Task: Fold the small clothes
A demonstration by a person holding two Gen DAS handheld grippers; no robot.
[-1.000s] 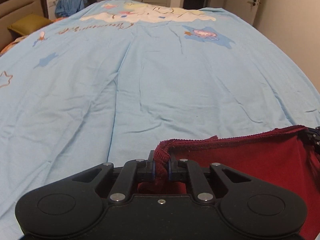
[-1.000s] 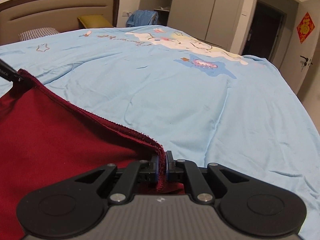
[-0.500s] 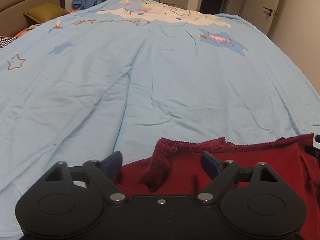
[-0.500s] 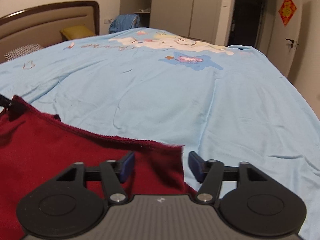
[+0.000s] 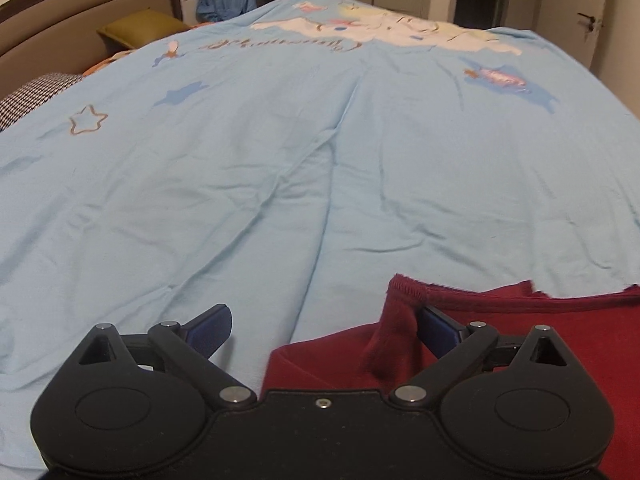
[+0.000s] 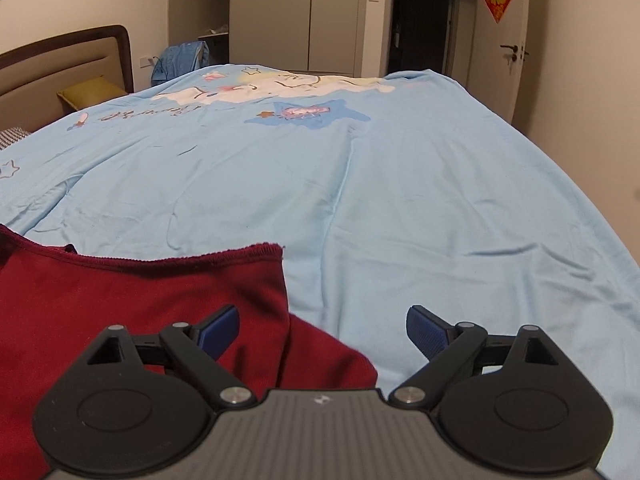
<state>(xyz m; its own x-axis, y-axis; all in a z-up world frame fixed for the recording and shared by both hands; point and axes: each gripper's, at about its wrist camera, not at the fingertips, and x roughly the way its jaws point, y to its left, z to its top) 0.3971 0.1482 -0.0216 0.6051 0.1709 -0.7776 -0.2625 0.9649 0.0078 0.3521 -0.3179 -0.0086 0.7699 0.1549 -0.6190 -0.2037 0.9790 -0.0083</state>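
A dark red garment lies on the light blue bed sheet near the front edge. In the left wrist view its left corner stands up in a small fold just inside the right finger. My left gripper is open and holds nothing. In the right wrist view the garment fills the lower left, with its hemmed edge ending at a corner above the left finger. My right gripper is open and empty, over the garment's right edge and the sheet.
The bed's headboard and an olive pillow are at far left. A blue cloth hangs beyond the bed. Wardrobe doors and a dark doorway stand behind. The sheet drops off at the right side.
Both grippers were shut on the garment's top corners and held the edge up. Both have opened and let go. The garment has dropped flat onto the sheet, and both grippers have drawn back.
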